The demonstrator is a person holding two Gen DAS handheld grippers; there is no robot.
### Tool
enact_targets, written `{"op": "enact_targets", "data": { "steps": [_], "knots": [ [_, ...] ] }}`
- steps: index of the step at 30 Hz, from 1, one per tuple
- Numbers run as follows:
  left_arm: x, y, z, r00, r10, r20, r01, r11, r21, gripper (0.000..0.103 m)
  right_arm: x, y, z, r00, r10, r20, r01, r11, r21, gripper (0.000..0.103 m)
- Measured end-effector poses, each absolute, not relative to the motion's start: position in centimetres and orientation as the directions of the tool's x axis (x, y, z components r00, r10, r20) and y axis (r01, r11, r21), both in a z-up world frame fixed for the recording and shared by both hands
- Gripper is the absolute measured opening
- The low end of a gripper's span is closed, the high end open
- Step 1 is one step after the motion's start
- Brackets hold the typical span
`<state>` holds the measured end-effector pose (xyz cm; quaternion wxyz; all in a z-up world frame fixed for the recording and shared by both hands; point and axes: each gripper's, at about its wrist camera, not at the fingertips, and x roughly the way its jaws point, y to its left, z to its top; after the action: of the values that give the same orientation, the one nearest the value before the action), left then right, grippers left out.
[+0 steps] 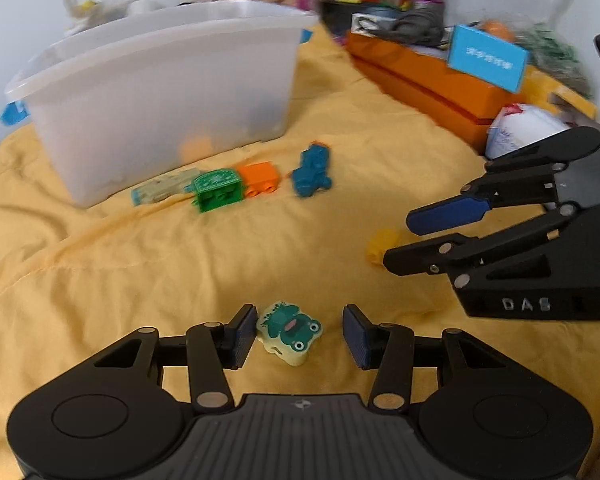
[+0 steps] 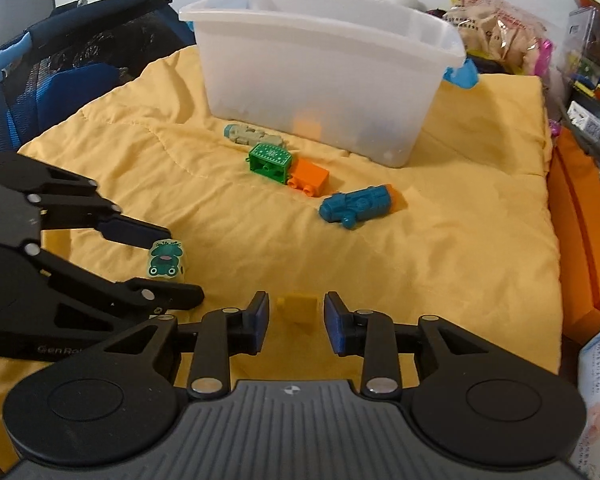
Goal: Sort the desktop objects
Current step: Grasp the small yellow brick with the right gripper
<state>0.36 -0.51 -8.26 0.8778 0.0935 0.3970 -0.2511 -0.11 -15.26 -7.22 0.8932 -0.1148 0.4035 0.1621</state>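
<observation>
Yellow cloth [image 2: 420, 260]: both jaws apart, straddling frog eraser [image 1: 289, 332], yellow block [image 2: 298, 309].

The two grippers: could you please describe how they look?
Both the left gripper and the right gripper are matte black linkage frames with silver pivot pins, flat dark blue pads, round side discs and a ribbed grey centre plate. White lettering marks their sides.

Both grippers are showing black linkage arms with silver pivot screws, a ribbed grey housing and blue ridged pads; the right gripper [image 1: 396, 240] is wearing white "DAS" lettering, the left gripper [image 2: 180, 270] a faint "GenRo" mark.
</observation>
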Motion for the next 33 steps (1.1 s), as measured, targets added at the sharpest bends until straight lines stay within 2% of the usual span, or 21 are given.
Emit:
{"op": "enact_targets", "data": {
  "steps": [1,4,6,9,17,26,30,33],
  "knots": [
    [0.4,-0.3,-8.0,0.567,-0.350,-0.746,0.496,0.868,-0.031,0.052,-0.2,-15.5,-7.2,0.624,0.194,-0.757,-0.373,0.925,-0.070,0.035],
    [-0.4,0.8,-7.1,0.612,-0.285,-0.738,0.405,0.914,-0.016,0.063,-0.4,-16.0,-7.1,0.621,0.200,-0.758,-0.361,0.931,-0.050,0.036],
    [-0.9,1.2,-6.7,0.612,-0.274,-0.742,0.363,0.931,-0.044,0.063,-0.3,-16.0,-7.1,0.619,0.193,-0.762,-0.354,0.934,-0.051,0.036],
    [-1.2,0.9,-7.1,0.560,-0.326,-0.762,0.355,0.925,-0.135,0.063,-0.1,-15.8,-7.4,0.601,0.191,-0.776,-0.349,0.936,-0.040,0.036],
    [-0.4,-0.4,-7.7,0.565,-0.319,-0.761,0.360,0.925,-0.121,0.062,0.6,-15.5,-7.9,0.572,0.237,-0.785,-0.387,0.922,-0.003,0.033],
    [0.1,-0.4,-8.1,0.564,-0.312,-0.765,0.335,0.933,-0.133,0.061,1.7,-15.5,-8.6,0.585,0.264,-0.767,-0.446,0.895,-0.032,0.032],
    [0.1,-0.4,-8.1,0.564,-0.314,-0.764,0.330,0.934,-0.140,0.058,1.7,-15.6,-8.7,0.595,0.265,-0.759,-0.442,0.896,-0.034,0.031],
    [0.3,-0.3,-8.1,0.569,-0.306,-0.763,0.304,0.941,-0.151,0.051,1.9,-15.4,-8.8,0.592,0.261,-0.763,-0.451,0.891,-0.045,0.028]
  ]
}}
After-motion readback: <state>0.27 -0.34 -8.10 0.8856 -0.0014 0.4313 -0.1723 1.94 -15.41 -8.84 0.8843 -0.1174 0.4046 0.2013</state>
